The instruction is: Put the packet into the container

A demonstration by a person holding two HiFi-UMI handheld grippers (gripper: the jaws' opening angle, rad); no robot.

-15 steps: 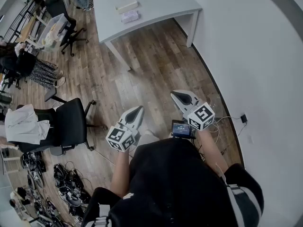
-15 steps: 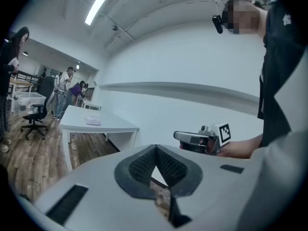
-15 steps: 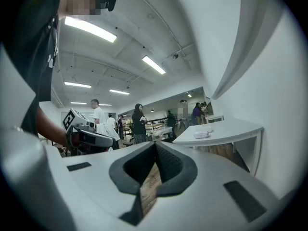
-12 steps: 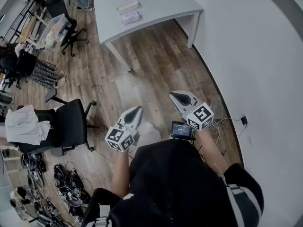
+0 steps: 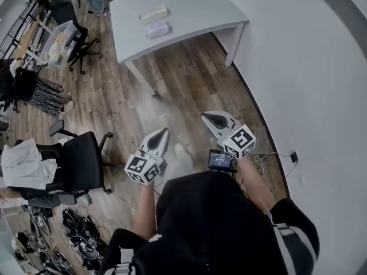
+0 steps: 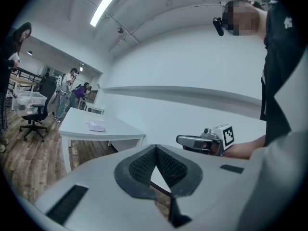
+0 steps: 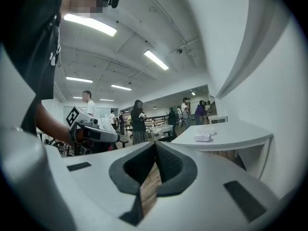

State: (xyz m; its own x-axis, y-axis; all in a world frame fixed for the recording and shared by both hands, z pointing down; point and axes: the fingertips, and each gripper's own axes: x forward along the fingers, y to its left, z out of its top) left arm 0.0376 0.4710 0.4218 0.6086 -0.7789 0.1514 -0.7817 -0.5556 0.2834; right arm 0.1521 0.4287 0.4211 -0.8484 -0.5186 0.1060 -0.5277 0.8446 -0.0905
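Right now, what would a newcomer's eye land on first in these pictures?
First, the two grippers held low over the wood floor: the left gripper and the right gripper, both shut and empty. Next, the white table far ahead by the wall, with a pale packet and a beige box lying on it, untouched. A black office chair stands off to the left.

Closed, empty left claw [image 6: 155, 148] faces packet [image 6: 97, 125] on white table [image 6: 77, 122].
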